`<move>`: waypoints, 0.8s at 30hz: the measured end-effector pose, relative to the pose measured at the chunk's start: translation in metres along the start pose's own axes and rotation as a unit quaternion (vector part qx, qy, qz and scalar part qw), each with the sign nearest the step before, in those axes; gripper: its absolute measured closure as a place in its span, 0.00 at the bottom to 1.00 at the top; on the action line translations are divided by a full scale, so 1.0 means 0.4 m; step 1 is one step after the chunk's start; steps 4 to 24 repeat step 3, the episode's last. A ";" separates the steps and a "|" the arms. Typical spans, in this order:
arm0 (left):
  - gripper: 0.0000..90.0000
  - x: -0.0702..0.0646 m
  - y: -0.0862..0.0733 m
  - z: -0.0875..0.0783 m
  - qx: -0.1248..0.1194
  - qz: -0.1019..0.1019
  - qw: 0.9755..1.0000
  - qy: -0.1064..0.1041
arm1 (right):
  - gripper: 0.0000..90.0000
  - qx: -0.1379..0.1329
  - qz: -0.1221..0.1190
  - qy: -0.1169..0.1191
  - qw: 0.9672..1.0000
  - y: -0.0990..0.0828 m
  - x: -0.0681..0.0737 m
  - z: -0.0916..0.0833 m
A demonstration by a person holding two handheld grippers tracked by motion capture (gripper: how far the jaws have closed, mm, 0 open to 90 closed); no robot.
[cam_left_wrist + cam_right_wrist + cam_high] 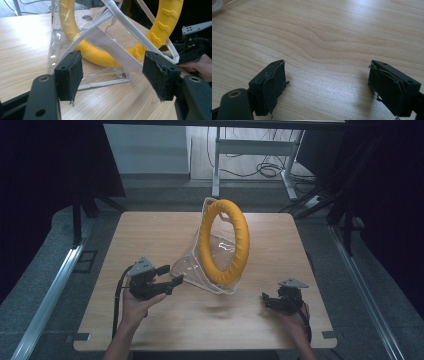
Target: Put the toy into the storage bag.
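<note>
The light wooden worktop (150, 235) stands on grey floor (30, 285); behind it, a white desk frame (220, 155), black cables (267, 169).

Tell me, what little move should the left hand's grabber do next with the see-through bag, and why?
Probably ease the left gripper a bit farther forward, then close. Its fingers stand open and pinch nothing, while the clear bag with the yellow ring stands just ahead, its white edge strip between them. The right gripper waits open over bare table.

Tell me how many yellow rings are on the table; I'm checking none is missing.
1. The yellow ribbed plastic ring stands upright inside the clear plastic bag with white trim at the middle of the wooden table. None appears hidden.
</note>
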State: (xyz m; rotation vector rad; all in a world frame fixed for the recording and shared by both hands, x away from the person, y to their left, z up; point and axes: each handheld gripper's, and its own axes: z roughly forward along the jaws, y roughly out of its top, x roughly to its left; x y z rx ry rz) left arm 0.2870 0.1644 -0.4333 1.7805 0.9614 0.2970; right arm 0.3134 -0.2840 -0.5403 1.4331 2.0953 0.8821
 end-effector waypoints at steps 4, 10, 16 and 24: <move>0.36 0.001 -0.004 0.001 0.002 -0.001 1.000 -0.001 | 0.16 0.000 0.000 0.000 1.000 0.000 0.000 0.000; 0.36 0.001 -0.004 0.001 0.002 -0.001 1.000 -0.001 | 0.16 0.000 0.000 0.000 1.000 0.000 0.000 0.000; 0.36 0.001 -0.004 0.001 0.002 -0.001 1.000 -0.001 | 0.16 0.000 0.000 0.000 1.000 0.000 0.000 0.000; 0.36 0.001 -0.004 0.001 0.002 -0.001 1.000 -0.001 | 0.16 0.000 0.000 0.000 1.000 0.000 0.000 0.000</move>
